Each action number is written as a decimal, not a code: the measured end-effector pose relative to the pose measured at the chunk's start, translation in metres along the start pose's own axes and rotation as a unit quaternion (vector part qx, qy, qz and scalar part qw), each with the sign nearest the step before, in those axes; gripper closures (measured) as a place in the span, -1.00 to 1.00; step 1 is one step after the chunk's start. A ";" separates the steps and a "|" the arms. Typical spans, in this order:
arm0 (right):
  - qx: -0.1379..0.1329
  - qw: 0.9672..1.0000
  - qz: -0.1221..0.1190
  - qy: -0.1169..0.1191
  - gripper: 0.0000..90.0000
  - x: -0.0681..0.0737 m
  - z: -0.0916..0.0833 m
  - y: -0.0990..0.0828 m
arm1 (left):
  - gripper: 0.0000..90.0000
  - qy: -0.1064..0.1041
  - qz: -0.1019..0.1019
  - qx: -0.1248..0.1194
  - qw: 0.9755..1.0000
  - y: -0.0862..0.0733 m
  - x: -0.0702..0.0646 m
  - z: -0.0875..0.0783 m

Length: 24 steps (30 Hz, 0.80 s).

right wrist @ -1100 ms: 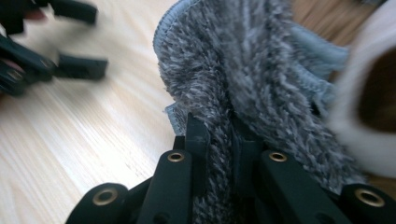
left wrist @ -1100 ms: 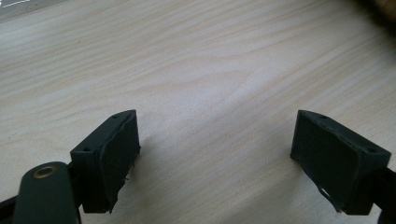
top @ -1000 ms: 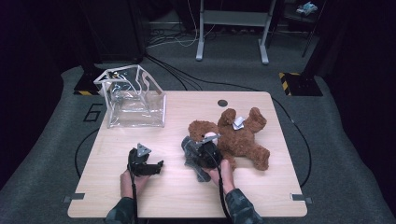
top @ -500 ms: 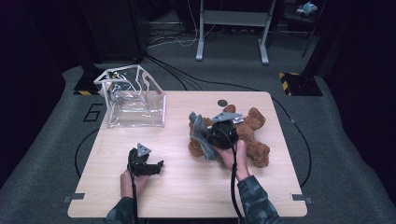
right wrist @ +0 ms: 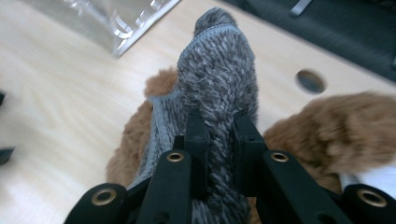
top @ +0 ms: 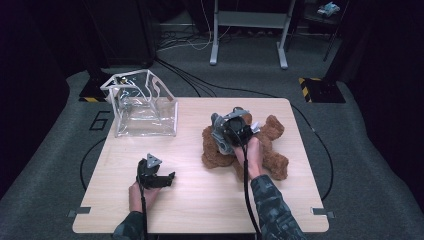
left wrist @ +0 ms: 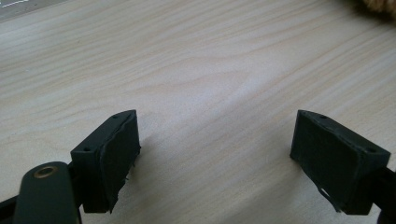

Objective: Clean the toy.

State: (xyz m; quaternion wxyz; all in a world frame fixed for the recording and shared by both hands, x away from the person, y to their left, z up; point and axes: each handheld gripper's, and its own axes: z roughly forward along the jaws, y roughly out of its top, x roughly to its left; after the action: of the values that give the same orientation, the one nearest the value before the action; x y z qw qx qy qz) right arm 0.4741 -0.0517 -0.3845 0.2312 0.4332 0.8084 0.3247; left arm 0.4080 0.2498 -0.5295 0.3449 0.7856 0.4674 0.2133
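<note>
Grey knitted fabric [right wrist: 219, 93], fuzzy and ribbed at its edge, is pinched between the nearly closed jaws of the right claw [right wrist: 219, 140], lifted just above the brown plush bear [top: 265, 150]. Left claw [left wrist: 215, 149] rests wide apart, holding nothing, on the pale wood-grain surface [top: 200, 200]. Beyond it stands a clear boxy container [top: 142, 107].

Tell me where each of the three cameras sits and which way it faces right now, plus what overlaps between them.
High view: above the person's side, looking forward and down at the table, teddy bear and clear box; both forearms enter from the bottom.
Left gripper view: rides the left hand-held gripper, looking low across bare wood between its open jaws.
Right gripper view: rides the right hand-held gripper, jaws pinching a grey knit piece over the bear.
Shared: high and right gripper views both show bear, box and table hole.
</note>
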 end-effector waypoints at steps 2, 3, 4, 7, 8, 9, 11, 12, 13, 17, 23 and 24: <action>0.004 1.000 0.001 0.021 0.77 0.001 0.001 -0.007 | -0.67 0.000 0.000 0.000 1.000 0.000 0.000 0.000; 0.004 1.000 0.000 0.031 0.77 0.002 0.000 -0.012 | -0.67 0.000 0.000 0.000 1.000 0.000 0.000 0.000; 0.005 0.999 -0.004 0.037 0.77 0.003 -0.003 -0.015 | -0.67 0.000 0.000 0.000 1.000 0.000 0.000 0.000; 0.008 0.998 -0.006 0.054 0.77 0.008 -0.011 -0.025 | -0.67 0.000 0.000 0.000 1.000 0.000 0.000 0.000; 0.006 0.998 -0.008 0.063 0.77 0.008 -0.013 -0.027 | -0.67 0.001 -0.001 0.000 1.000 0.000 0.000 0.000; 0.006 0.998 -0.006 0.069 0.77 0.009 -0.014 -0.030 | -0.67 0.000 0.000 -0.001 1.000 0.000 0.000 0.000; 0.015 0.996 -0.015 0.088 0.77 0.016 -0.015 -0.038 | -0.67 -0.001 0.000 0.000 1.000 0.000 0.000 0.000; 0.022 0.995 -0.021 0.093 0.77 0.019 -0.014 -0.042 | -0.67 0.000 0.000 0.000 1.000 0.000 0.000 0.000; 0.029 0.995 -0.026 0.094 0.77 0.022 -0.012 -0.046 | -0.67 -0.001 0.000 -0.001 1.000 0.000 0.000 0.000; 0.055 0.993 -0.022 0.103 0.77 0.030 0.002 -0.067 | -0.67 0.000 0.000 0.000 1.000 0.000 0.000 0.000; 0.086 0.989 -0.003 0.122 0.77 0.036 0.027 -0.091 | -0.67 0.000 -0.001 0.000 1.000 0.000 0.000 0.000; 0.089 0.988 -0.002 0.123 0.76 0.036 0.030 -0.094 | -0.67 0.000 -0.001 -0.001 1.000 0.000 0.000 0.000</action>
State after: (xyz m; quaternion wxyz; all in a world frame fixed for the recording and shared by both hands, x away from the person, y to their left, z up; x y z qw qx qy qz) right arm 0.4235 -0.0503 -0.4766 0.0911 0.4076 0.8570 0.3020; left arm 0.4082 0.2498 -0.5296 0.3456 0.7850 0.4679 0.2130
